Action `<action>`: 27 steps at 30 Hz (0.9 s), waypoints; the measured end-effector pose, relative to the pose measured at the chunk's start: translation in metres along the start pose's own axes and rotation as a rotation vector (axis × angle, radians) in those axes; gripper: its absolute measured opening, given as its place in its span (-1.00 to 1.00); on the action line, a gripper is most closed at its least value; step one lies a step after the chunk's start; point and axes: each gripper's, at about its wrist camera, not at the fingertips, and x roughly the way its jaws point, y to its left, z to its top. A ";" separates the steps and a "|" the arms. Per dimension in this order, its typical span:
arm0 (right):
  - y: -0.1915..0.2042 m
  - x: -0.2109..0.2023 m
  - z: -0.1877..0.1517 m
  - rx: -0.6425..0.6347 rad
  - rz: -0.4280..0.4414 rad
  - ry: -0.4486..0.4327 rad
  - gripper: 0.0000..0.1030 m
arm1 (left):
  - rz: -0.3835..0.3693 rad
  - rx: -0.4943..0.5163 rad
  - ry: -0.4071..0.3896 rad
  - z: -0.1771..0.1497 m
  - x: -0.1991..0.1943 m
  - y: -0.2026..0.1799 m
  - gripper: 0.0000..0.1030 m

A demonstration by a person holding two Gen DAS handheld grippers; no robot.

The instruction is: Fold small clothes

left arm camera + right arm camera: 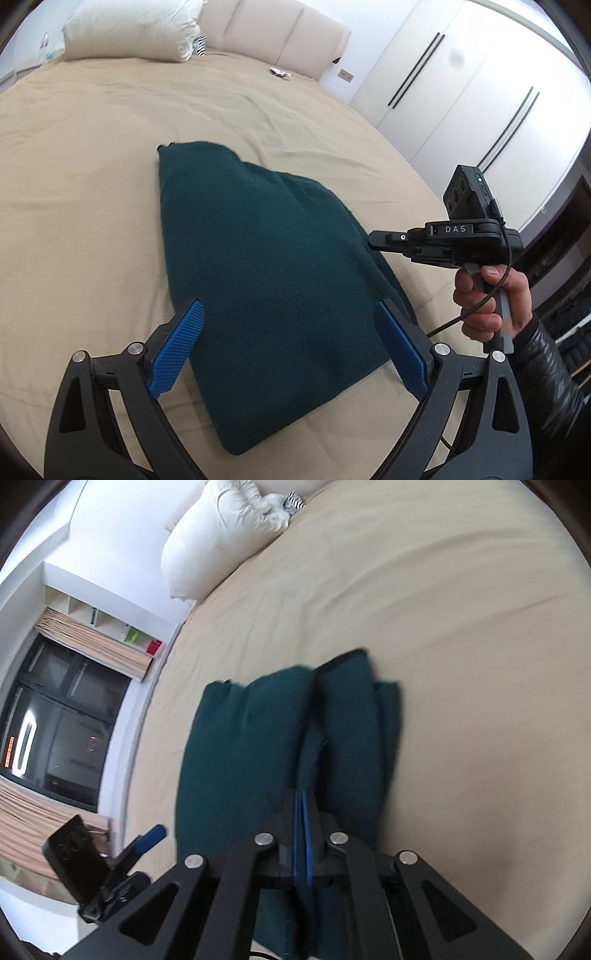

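- The green cloth (266, 266) lies mid-bed (92, 155), already folded into a narrow, layered stack; judging by that, little is left beyond a final fold or smoothing.
- Your right gripper (303, 812) has its fingers clenched; whether they pinch fabric, I cannot tell.
- Your left gripper (291, 347) hovers spread over the near edge.
- Bare sheet all round; pillow (133, 29) well apart.

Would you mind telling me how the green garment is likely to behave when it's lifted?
The green garment would probably droop and unfold: it lies in soft layers on the bed. Its fuzzy knit likely grips the pads rather than slipping. It looks light.
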 end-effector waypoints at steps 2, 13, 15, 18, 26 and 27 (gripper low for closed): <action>-0.007 0.007 0.002 0.050 0.003 -0.014 -0.42 | 0.006 0.005 0.007 -0.002 0.001 0.004 0.82; 0.002 0.032 -0.012 0.062 0.064 0.054 -0.33 | 0.001 -0.021 0.032 -0.003 0.008 0.011 0.82; 0.010 0.036 -0.009 0.040 0.042 0.048 -0.44 | 0.005 -0.020 0.032 -0.001 0.008 0.011 0.82; 0.011 0.036 -0.004 0.028 -0.002 0.025 -0.66 | 0.003 -0.027 0.028 0.001 0.006 0.014 0.82; 0.019 -0.009 0.006 -0.018 -0.051 -0.109 -0.72 | -0.002 -0.009 0.013 0.003 -0.001 0.013 0.82; 0.018 -0.013 0.007 -0.017 -0.057 -0.117 -0.72 | -0.002 -0.005 0.011 0.003 -0.002 0.011 0.82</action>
